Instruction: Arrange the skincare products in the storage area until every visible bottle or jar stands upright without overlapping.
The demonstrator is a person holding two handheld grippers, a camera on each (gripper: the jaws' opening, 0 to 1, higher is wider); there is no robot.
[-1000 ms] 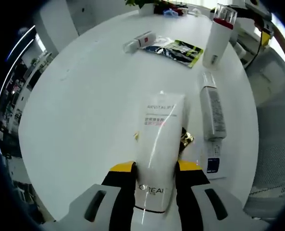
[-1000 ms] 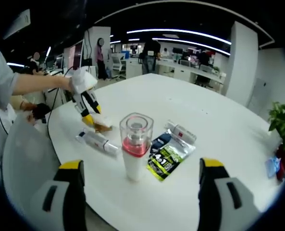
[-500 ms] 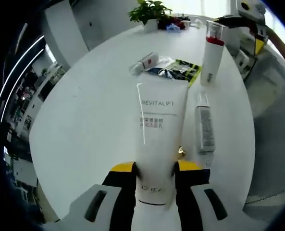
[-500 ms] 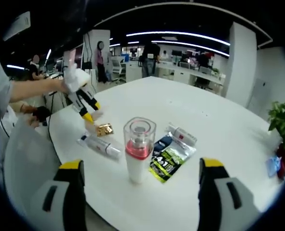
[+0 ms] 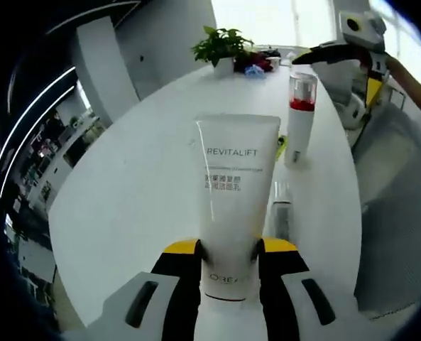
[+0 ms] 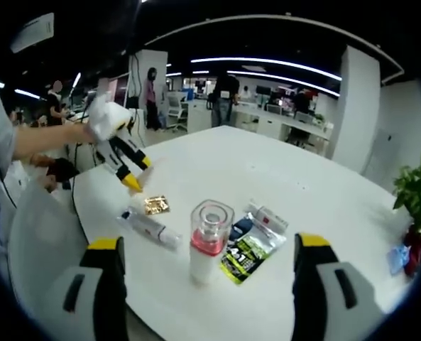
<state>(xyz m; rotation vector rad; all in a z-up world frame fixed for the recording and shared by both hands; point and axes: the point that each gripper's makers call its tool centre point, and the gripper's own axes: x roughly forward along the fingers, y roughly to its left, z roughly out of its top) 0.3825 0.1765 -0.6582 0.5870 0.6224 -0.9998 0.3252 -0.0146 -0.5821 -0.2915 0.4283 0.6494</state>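
My left gripper (image 5: pixel 228 250) is shut on a white L'Oreal Revitalift tube (image 5: pixel 235 185), held off the round white table (image 5: pixel 139 185) with its flat end pointing away from me. Beyond it stands an upright white bottle (image 5: pixel 299 121) with a red band and clear cap. A slim white tube (image 5: pixel 281 213) lies flat just behind the held one. In the right gripper view my right gripper (image 6: pixel 208 245) is open, its jaws wide on either side of the upright bottle (image 6: pixel 206 266) and short of it. The left gripper (image 6: pixel 128 170) hangs above the table's left edge.
A green and black sachet (image 6: pixel 249 245) and a small white tube with a red label (image 6: pixel 267 213) lie behind the bottle. A small gold packet (image 6: pixel 155 204) sits by the slim lying tube (image 6: pixel 150 226). A potted plant (image 5: pixel 224 46) stands at the table's far edge. People stand in the office behind.
The left gripper has lifted the Revitalift tube off the table and tipped it up, uncovering the gold packet. The right gripper has drawn back slightly from the upright bottle.
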